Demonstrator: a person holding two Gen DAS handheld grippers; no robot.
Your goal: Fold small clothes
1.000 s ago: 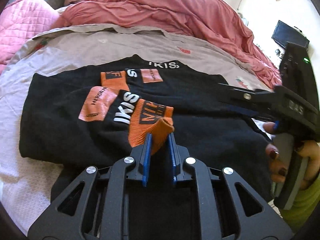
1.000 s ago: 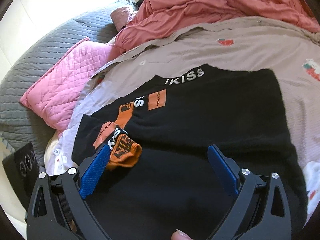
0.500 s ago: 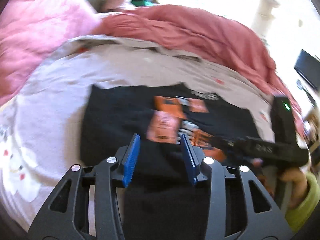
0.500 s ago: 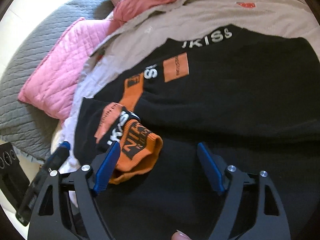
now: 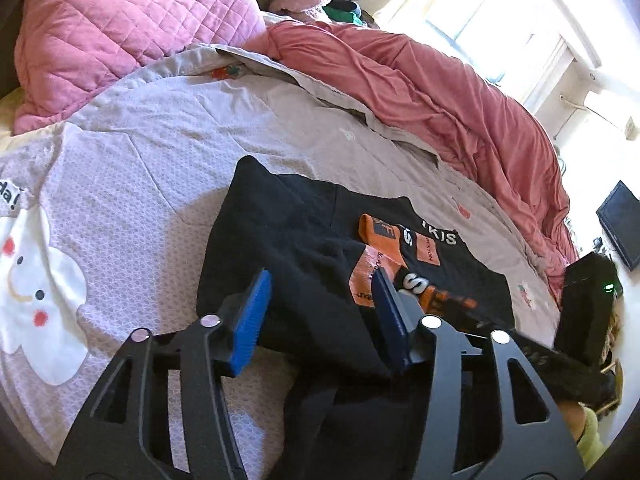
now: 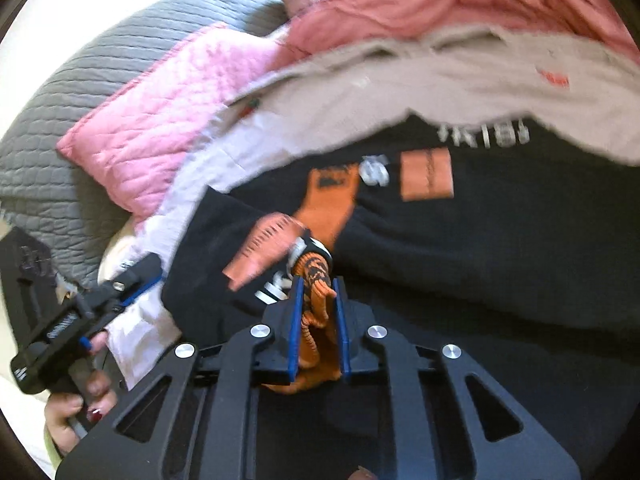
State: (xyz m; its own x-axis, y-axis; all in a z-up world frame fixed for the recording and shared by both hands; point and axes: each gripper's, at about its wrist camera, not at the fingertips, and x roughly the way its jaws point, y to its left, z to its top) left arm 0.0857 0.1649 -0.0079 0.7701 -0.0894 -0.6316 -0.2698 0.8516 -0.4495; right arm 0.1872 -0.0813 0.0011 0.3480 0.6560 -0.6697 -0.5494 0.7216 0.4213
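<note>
Since the earlier frames, the orange cuff has passed from the left hand-held gripper to the right one.

In the left wrist view, the left hand-held gripper point(image 5: 320, 312) is seen released; its jaws have just been opening, with nothing pinched between the blue pads. Beyond it, the black garment point(image 5: 288, 248) is spread on the bed point(image 5: 132, 168), with orange patches and white lettering showing.

In the right wrist view, the right hand-held gripper point(image 6: 316, 286) is seen clenched on the orange cuff point(image 6: 318, 312); its jaws have just been closing. The ribbed cuff is bunched and crumpled between the pads, and the picture is blurred. The left hand-held gripper is seen well apart, at lower left.

With only bunched fabric held, the cuff could slip out, or the fold could be dragged askew.
</note>
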